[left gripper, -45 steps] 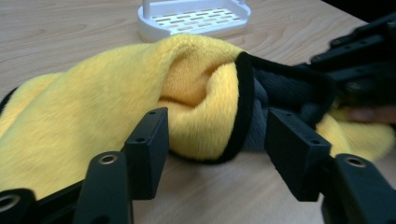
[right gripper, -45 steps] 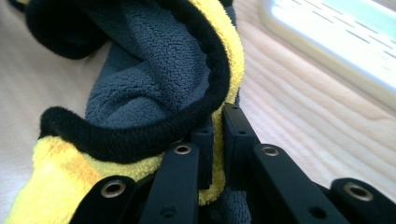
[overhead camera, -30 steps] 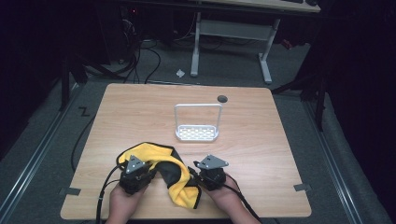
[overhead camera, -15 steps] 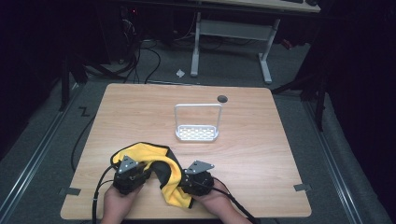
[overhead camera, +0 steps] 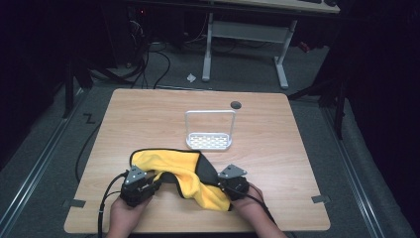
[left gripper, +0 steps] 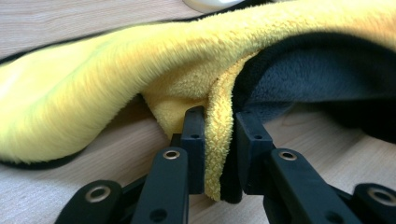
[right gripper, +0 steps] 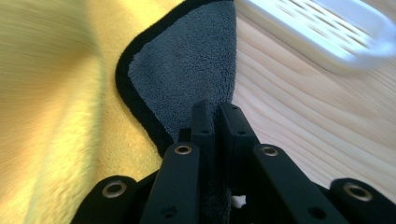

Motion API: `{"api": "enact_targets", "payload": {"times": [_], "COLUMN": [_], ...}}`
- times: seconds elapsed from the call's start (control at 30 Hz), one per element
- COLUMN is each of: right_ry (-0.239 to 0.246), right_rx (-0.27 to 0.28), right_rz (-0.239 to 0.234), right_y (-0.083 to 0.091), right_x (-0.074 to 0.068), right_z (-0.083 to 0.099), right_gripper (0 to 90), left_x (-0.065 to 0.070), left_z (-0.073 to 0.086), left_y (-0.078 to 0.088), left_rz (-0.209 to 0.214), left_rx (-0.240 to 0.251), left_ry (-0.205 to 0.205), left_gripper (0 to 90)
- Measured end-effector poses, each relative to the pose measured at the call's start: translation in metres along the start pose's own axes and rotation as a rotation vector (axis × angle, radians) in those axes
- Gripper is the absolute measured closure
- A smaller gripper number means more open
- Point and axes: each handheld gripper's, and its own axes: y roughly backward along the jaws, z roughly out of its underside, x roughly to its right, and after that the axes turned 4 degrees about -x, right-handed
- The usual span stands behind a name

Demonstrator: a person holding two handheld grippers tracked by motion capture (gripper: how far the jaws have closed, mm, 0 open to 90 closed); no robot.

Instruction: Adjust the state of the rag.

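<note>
A cloth (overhead camera: 178,171), yellow on one face and grey with a black hem on the other, lies bunched near the table's front edge. My left gripper (overhead camera: 157,182) is at its left side. In the left gripper view that gripper (left gripper: 219,119) is shut on a fold of yellow cloth (left gripper: 140,60), which stands between the pads. My right gripper (overhead camera: 221,186) is at the cloth's right side. Its jaws have just been closing, and in the right gripper view the gripper (right gripper: 215,109) is shut on the grey corner (right gripper: 187,60).
A white perforated rack (overhead camera: 209,141) with an upright wire frame stands mid-table just beyond the cloth, and is close ahead in the right gripper view (right gripper: 327,28). A small dark hole (overhead camera: 236,104) marks the wooden table (overhead camera: 297,163) near its far edge. Cables trail off the left.
The right gripper went left into the cloth, then came back right with the grey corner in its jaws, so the cloth now lies stretched wider. The left gripper has kept its place.
</note>
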Motion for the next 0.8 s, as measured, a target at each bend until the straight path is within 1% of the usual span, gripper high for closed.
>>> {"api": "enact_targets", "payload": {"times": [0.03, 0.1, 0.13, 0.17, 0.2, 0.3, 0.37, 0.4, 0.43, 0.53, 0.6, 0.7, 0.8], "right_ry": [-0.014, -0.026, -0.037, -0.046, -0.051, -0.085, -0.095, -0.109, -0.121, -0.136, -0.135, -0.148, -0.169], "right_rx": [-0.007, -0.015, -0.021, -0.025, -0.026, -0.032, -0.033, -0.031, -0.029, -0.028, -0.026, -0.017, -0.001], "right_rz": [0.013, 0.037, 0.044, 0.062, 0.075, 0.103, 0.129, 0.135, 0.135, 0.136, 0.14, 0.141, 0.132], "right_y": [0.002, 0.008, 0.011, 0.015, 0.017, 0.025, 0.028, 0.03, 0.03, 0.028, 0.028, 0.029, 0.032], "right_x": [0.007, 0.021, 0.028, 0.036, 0.041, 0.057, 0.066, 0.07, 0.073, 0.077, 0.077, 0.077, 0.079], "right_z": [0.004, 0.014, 0.02, 0.027, 0.031, 0.044, 0.05, 0.052, 0.053, 0.054, 0.054, 0.054, 0.053], "right_gripper": [85.3, 85.3, 85.2, 85.2, 85.1, 85.1, 85.0, 85.0, 84.8, 83.7, 81.3, 74.3, 72.2], "left_x": [0.0, 0.002, 0.004, 0.005, 0.006, 0.014, 0.02, 0.023, 0.025, 0.031, 0.034, 0.034, 0.03], "left_z": [0.0, 0.0, 0.0, 0.0, 0.0, 0.004, 0.007, 0.008, 0.009, 0.016, 0.02, 0.023, 0.026], "left_y": [0.0, -0.001, -0.001, -0.001, -0.001, 0.002, 0.005, 0.007, 0.009, 0.012, 0.014, 0.02, 0.027], "left_rz": [0.005, 0.013, 0.016, 0.019, 0.025, 0.034, 0.032, 0.03, 0.032, 0.047, 0.047, 0.057, 0.052], "left_rx": [0.0, 0.0, -0.003, -0.008, -0.011, -0.031, -0.05, -0.055, -0.059, -0.084, -0.095, -0.093, -0.092], "left_ry": [-0.002, -0.011, -0.02, -0.027, -0.034, -0.066, -0.101, -0.113, -0.123, -0.124, -0.128, -0.099, -0.075], "left_gripper": [75.4, 75.4, 75.4, 75.4, 75.4, 75.3, 75.2, 75.0, 74.7, 73.5, 68.7, 61.9, 59.0]}}
